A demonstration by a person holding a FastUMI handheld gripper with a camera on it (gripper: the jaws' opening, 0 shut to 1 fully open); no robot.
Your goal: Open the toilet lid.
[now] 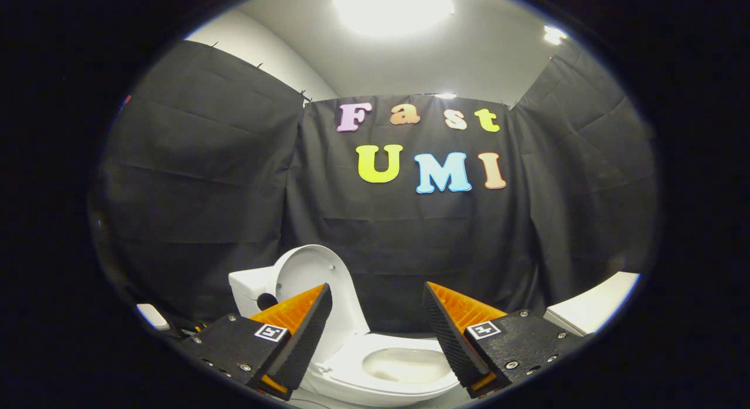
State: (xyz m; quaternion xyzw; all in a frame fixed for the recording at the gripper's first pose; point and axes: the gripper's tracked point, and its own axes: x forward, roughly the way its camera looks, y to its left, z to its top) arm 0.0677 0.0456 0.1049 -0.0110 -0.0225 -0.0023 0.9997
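toilet lid (319,280) raised upright | gripper (378,333) fingers apart, empty | bowl rim (404,391) unobstructed between them

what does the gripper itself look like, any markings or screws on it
The gripper has two wedge-shaped fingers tapering to points, their inner faces covered in a fine bumpy grip texture. Each sits on a black angular mount fastened with small silver screws, and each mount carries a square black-and-white tag. No cables are visible.

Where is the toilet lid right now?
The toilet lid stands raised behind the gripper's left finger, leaning back against the tank, above the open bowl between the spread fingers.
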